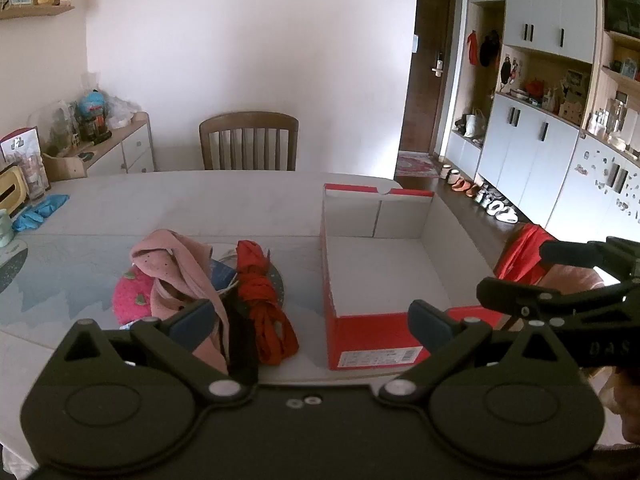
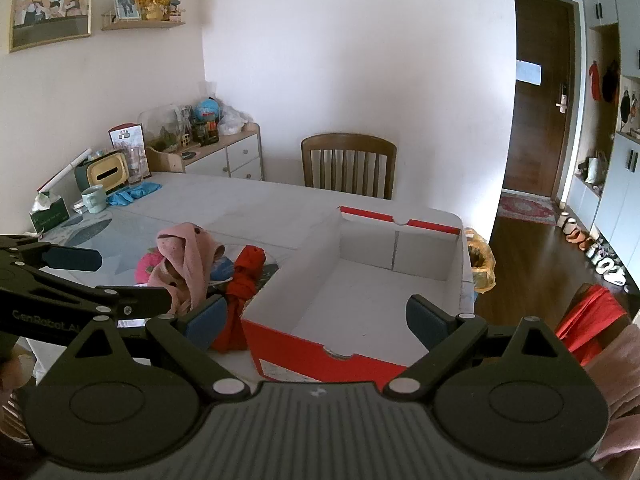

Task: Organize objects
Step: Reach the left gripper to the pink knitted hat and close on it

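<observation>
I am holding my left claw [image 1: 310, 322] wide open, nothing between its pads, hovering over the near edge of the table [image 1: 180, 204]. At far left on the table a green mug [image 2: 94, 198] is standing, its inside hidden from me, with blue gloves [image 2: 134, 193] lying beside it. Nearer the middle a heap is lying: a pink strawberry hat [image 1: 130, 300], a pink scarf [image 1: 180, 268] draped over it, and a red cloth bundle [image 1: 262, 300] touching its right side. Just right of the heap the red shoebox [image 1: 372, 348] is sitting lidless, showing only its bare white floor. I am keeping my right claw [image 2: 314, 322] wide open too, hanging empty over the box's near end.
</observation>
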Action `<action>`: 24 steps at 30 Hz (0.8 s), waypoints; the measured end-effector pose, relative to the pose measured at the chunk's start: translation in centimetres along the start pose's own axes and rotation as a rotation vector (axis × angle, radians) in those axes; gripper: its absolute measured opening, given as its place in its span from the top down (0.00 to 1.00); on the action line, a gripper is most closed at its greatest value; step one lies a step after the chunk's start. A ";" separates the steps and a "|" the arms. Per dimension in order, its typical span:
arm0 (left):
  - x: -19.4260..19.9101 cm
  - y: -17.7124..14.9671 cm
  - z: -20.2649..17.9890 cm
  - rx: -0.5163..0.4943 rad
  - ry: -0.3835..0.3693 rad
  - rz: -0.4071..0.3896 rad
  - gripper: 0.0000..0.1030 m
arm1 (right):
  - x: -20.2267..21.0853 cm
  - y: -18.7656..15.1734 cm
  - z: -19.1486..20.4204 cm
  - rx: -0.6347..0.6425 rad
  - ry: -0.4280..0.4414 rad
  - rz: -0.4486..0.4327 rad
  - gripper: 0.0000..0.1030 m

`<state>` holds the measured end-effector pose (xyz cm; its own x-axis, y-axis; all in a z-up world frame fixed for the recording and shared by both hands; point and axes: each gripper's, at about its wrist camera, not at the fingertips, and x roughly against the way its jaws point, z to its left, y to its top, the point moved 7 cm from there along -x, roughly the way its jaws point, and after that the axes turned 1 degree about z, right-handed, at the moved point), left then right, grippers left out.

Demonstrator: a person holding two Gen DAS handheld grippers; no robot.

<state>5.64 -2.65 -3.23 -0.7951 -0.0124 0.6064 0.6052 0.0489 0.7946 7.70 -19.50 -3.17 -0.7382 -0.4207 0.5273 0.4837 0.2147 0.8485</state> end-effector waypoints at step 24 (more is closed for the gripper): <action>-10.0 0.7 8.6 0.048 0.119 0.121 0.02 | -7.6 0.5 -8.0 -0.135 -0.286 0.144 0.06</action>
<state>13.71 6.14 -9.01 -0.7045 -0.1217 0.6992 0.6913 0.1050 0.7149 17.34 -23.22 -7.12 -0.7505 -0.1266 0.6486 0.6361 0.1274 0.7610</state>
